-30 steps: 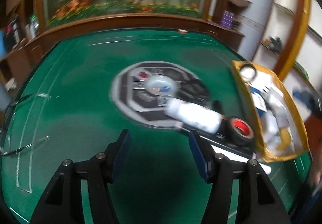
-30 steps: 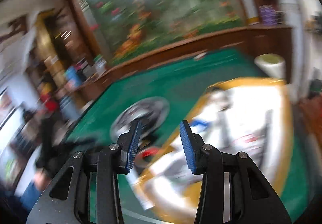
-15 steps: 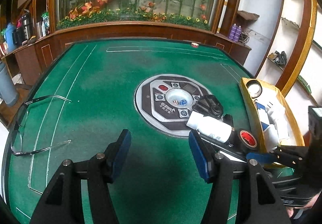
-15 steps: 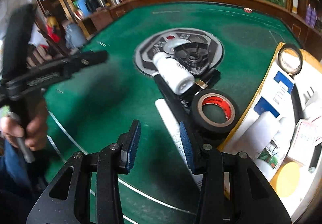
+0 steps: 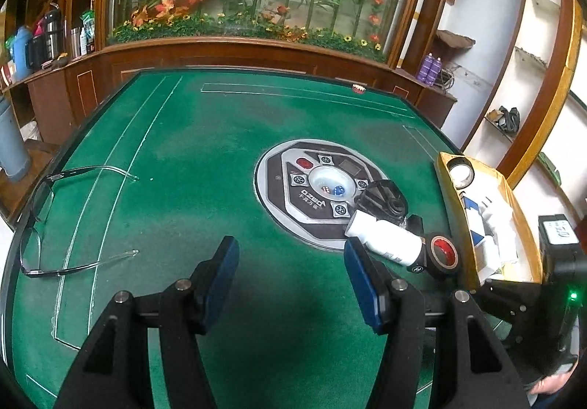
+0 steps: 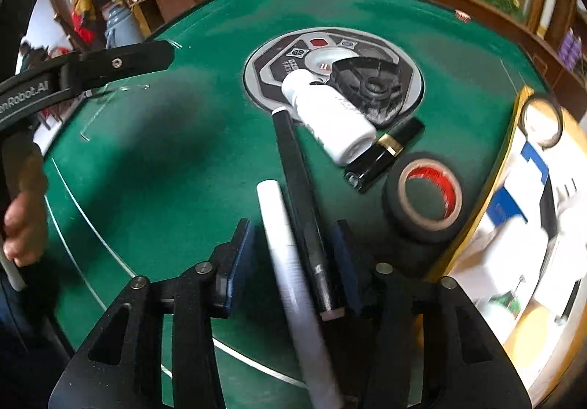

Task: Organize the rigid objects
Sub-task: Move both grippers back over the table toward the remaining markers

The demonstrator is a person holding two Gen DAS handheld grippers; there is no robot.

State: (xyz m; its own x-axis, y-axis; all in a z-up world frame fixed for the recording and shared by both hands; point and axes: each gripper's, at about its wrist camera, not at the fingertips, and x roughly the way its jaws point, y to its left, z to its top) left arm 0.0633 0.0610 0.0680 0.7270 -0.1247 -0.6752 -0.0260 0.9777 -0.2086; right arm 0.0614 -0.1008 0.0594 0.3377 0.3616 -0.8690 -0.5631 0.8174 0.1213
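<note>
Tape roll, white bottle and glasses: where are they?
tape roll (image 6: 425,198): right wrist view, black outer wall.
white bottle (image 6: 330,115): right wrist view, middle of body.
glasses (image 5: 36,221): left wrist view, front frame.

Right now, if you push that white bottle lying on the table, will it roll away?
Probably. The white bottle is round and lying on its side, so it would likely roll. But it leans across the long black stick and touches the black tube, which may stop it.

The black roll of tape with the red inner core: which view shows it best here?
The right wrist view. There the black roll of tape with the red inner core lies large and whole on the green felt table, beside the yellow-rimmed tray. The left wrist view shows it small, at an angle, near the white plastic bottle.
</note>
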